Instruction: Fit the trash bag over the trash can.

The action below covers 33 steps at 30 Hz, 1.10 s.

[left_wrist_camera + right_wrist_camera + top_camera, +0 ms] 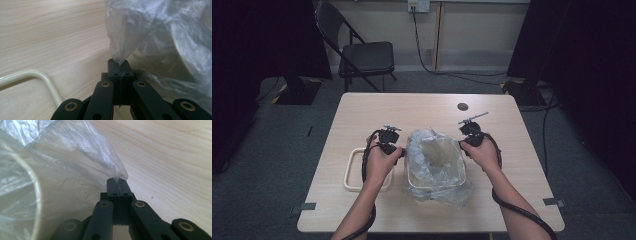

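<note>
plastic bag [435,165] between both hands, left gripper [119,65] and right gripper [117,182] pinching its edges

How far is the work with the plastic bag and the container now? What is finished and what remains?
Done: the clear plastic bag already sits in the square container, draped over its rim. In hand: the left gripper and the right gripper are each shut on a bag edge at opposite sides. Left: probably pulling the edges down and letting go. The cream frame lies beside it, untouched.
</note>
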{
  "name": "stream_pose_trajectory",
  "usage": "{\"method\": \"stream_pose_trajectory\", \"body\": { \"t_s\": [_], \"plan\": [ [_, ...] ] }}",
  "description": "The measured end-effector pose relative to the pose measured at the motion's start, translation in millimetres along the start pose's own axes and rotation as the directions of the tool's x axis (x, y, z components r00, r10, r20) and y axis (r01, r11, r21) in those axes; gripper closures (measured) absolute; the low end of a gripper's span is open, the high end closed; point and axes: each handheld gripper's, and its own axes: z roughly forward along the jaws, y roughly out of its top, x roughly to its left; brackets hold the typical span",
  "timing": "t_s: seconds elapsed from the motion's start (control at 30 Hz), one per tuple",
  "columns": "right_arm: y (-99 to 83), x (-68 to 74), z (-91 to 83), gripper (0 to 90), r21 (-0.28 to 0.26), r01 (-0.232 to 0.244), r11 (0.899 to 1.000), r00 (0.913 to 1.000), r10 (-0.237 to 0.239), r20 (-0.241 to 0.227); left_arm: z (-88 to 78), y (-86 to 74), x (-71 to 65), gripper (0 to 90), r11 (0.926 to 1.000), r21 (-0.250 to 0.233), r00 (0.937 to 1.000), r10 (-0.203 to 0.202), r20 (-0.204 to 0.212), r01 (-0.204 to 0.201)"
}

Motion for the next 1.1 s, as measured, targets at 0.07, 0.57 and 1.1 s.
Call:
{"method": "stream_pose_trajectory", "body": {
  "t_s": [0.07, 0.57, 1.1],
  "plan": [
    [-1.6, 1.0, 1.1, 90.0, -0.003, 0.004, 1.000, 1.0000, -0.004, 0.001, -0.7, -0.9, 0.6, 90.0, 0.9999, 0.007, 0.9999, 0.010, -0.007, -0.010],
    [-12.3, 4.3, -24.4, 54.8, -0.048, 0.068, 0.997, 0.9886, -0.061, 0.138, -28.8, -13.7, 1.3, 54.8, 0.9959, -0.083, 0.9958, 0.028, -0.087, -0.036],
    [-6.5, 35.6, -95.5, 20.8, -0.185, 0.090, 0.979, 0.9911, -0.070, 0.113, -82.0, -1.9, -41.4, 27.5, 0.9879, -0.136, 0.9937, 0.062, -0.094, -0.074]
  ]
}}
